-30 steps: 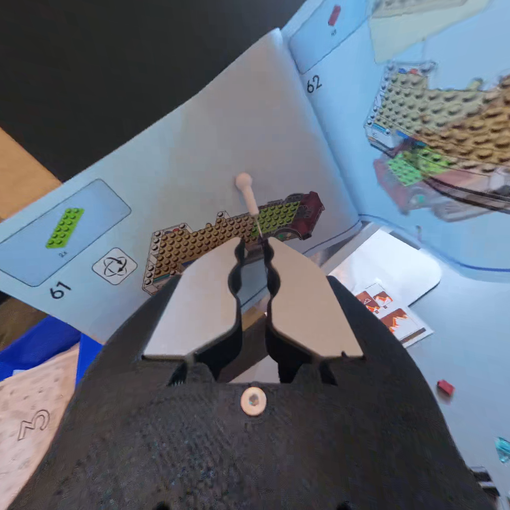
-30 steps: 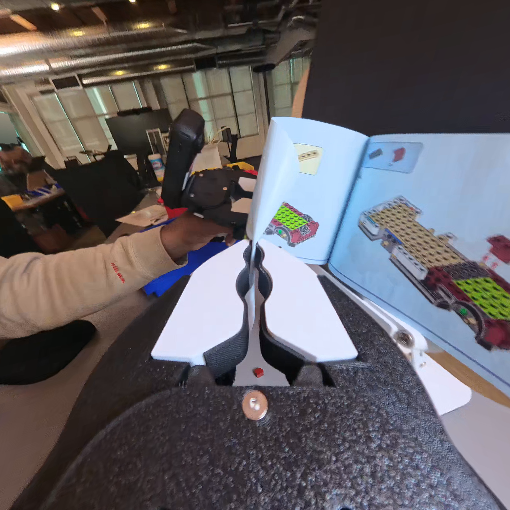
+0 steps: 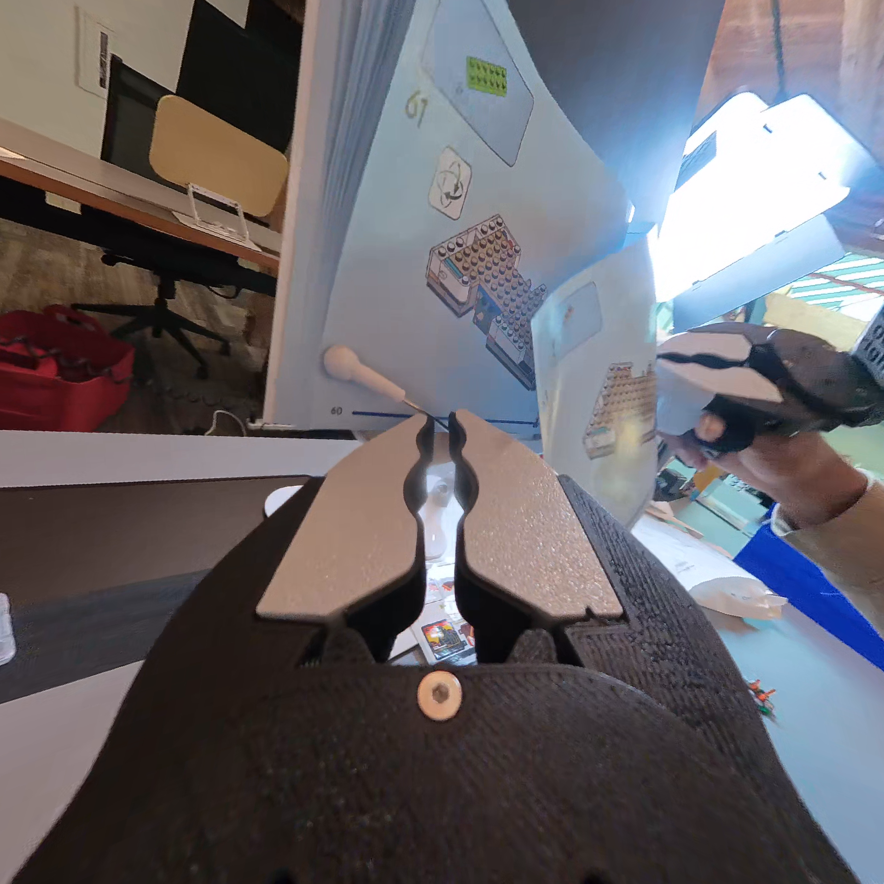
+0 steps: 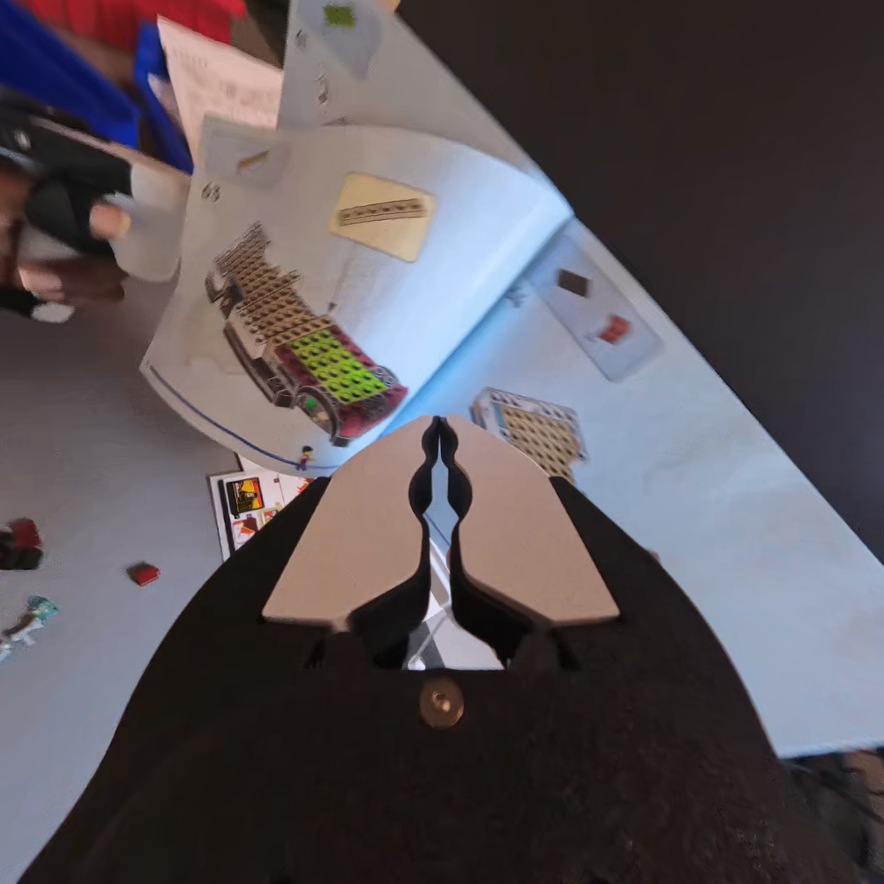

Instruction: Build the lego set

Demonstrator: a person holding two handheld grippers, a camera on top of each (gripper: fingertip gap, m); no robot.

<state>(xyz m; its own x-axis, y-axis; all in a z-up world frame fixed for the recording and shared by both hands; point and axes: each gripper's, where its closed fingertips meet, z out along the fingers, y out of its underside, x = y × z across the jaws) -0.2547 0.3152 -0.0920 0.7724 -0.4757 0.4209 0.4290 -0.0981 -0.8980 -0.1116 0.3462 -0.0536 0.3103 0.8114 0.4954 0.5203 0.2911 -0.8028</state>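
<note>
The left claw (image 3: 441, 421) is gripping the thin metal shaft of a small white-handled tool (image 3: 356, 367), its fingertips nearly together on it, the handle jutting out to the left in front of the upright page of an open instruction booklet (image 3: 397, 306). The right claw (image 4: 439, 421) is sitting fully closed with nothing between its tips, hovering just above the booklet's (image 4: 478, 287) fold. One page is curling up to its left. A sticker sheet (image 4: 246, 502) is lying under that page on the table (image 4: 95, 430). A small red brick (image 4: 143, 573) is resting well apart, farther left.
</note>
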